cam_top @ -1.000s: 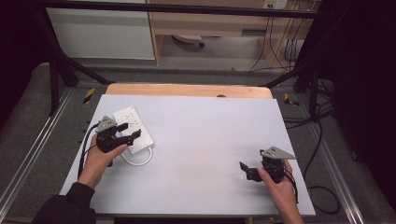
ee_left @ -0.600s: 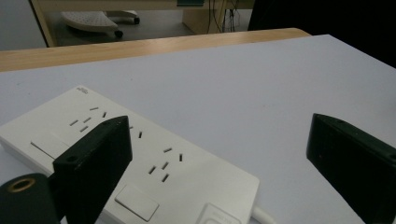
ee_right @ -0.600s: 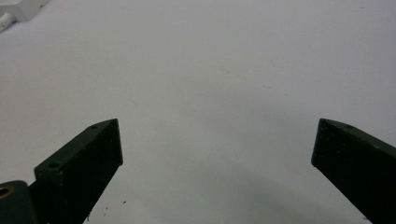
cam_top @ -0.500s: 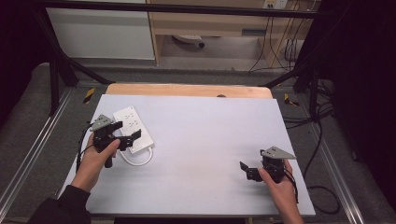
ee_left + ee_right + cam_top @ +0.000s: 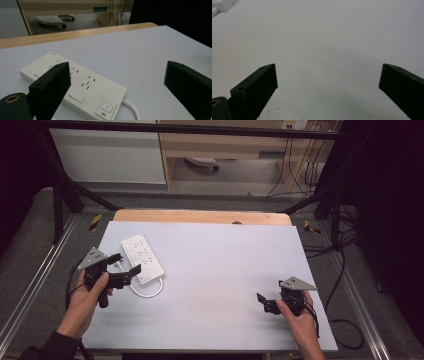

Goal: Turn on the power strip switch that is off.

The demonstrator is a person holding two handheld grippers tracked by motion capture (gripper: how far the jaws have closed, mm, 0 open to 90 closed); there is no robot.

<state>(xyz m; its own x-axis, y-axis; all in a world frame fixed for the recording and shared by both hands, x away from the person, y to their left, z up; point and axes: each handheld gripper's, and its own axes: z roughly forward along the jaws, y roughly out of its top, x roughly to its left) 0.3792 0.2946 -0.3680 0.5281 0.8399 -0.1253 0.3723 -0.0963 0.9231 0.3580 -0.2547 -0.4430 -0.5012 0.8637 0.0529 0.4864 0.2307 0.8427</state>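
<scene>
My left tongs (image 5: 125, 265) gape wide, having just been opening with nothing between them (hand gripping the handle); my right tongs (image 5: 264, 302) stand open too, held low.

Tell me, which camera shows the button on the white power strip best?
The left gripper view: the power strip lies close up there, and its button and red light are plain. The high view shows the whole strip and its cord, too small for the button. The right gripper view catches just a white corner.
</scene>
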